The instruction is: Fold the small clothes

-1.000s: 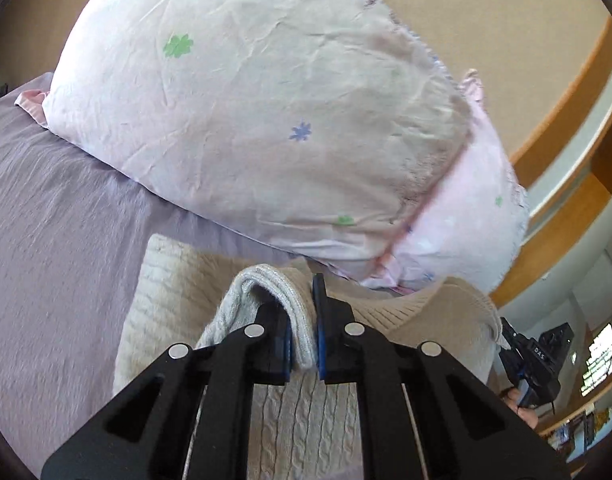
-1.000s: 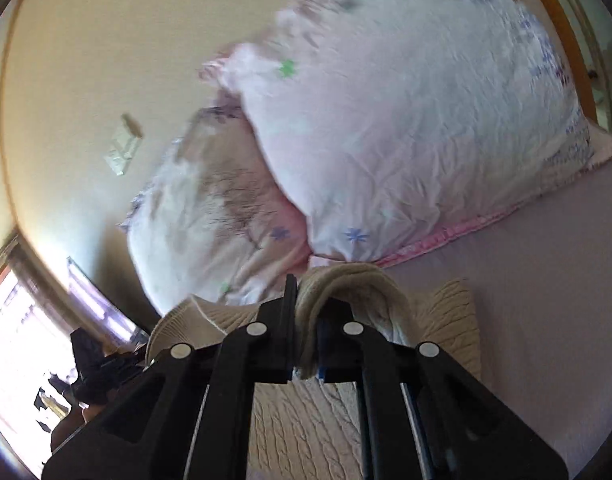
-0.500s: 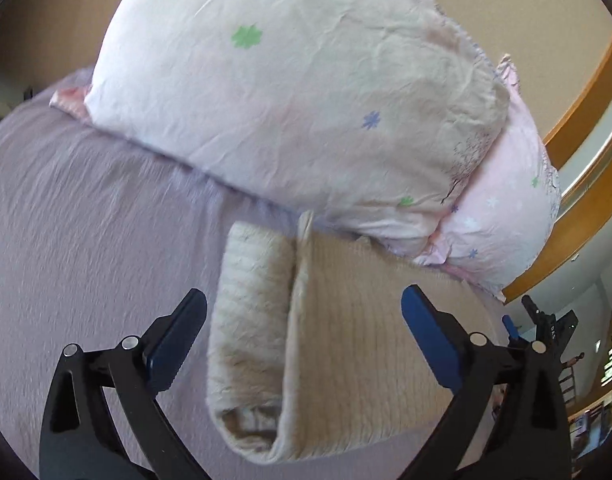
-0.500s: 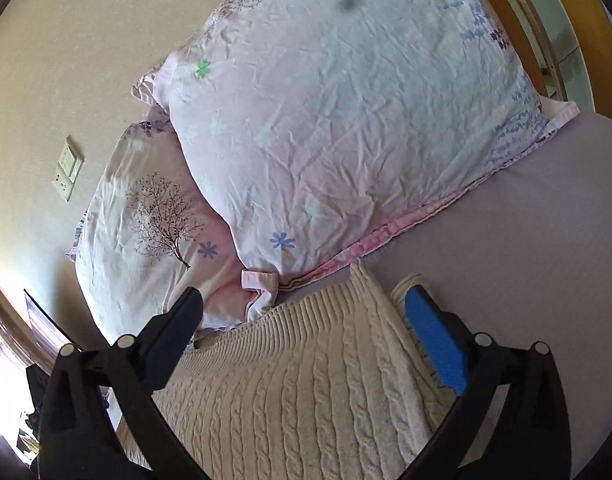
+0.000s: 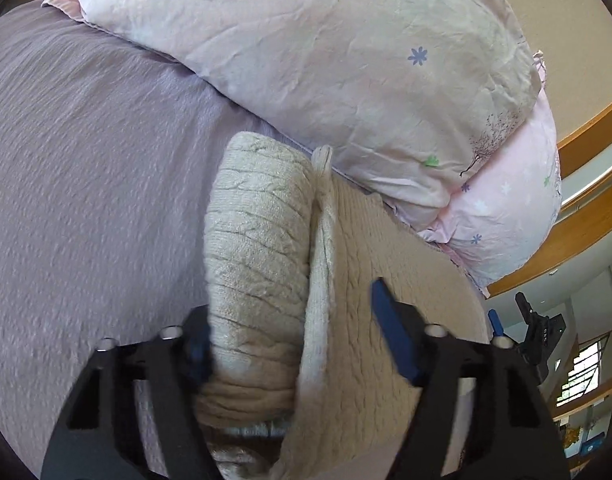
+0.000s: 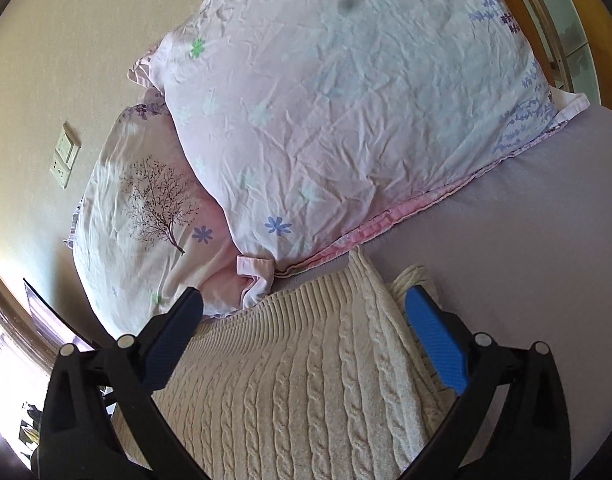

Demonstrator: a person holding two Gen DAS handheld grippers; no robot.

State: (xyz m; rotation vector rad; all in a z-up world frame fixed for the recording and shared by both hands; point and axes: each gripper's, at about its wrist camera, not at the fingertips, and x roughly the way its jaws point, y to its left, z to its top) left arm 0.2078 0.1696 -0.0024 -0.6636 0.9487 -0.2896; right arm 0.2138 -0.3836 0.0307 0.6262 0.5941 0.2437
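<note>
A cream cable-knit sweater [image 5: 386, 264] lies on the lilac bed sheet [image 5: 85, 168], with a rolled sleeve [image 5: 257, 248] folded along its left side. My left gripper [image 5: 289, 332] is open, its jaws astride the sleeve and the sweater's folded edge, its left finger against the sleeve. The sweater also shows in the right wrist view [image 6: 306, 380]. My right gripper [image 6: 306, 320] is open and empty just above the knit, near its top edge.
Two pink floral pillows [image 5: 346, 60] [image 6: 346, 112] are stacked against the beige wall just behind the sweater. A wall socket [image 6: 65, 156] is on the wall. A wooden frame [image 5: 586, 232] runs at the right. The other gripper [image 5: 542, 328] shows at the far right.
Both grippers were shut on the sweater's folded edge a second ago and have let go and opened. The left gripper has since moved forward and narrowed around the rolled sleeve. The right has barely moved.
</note>
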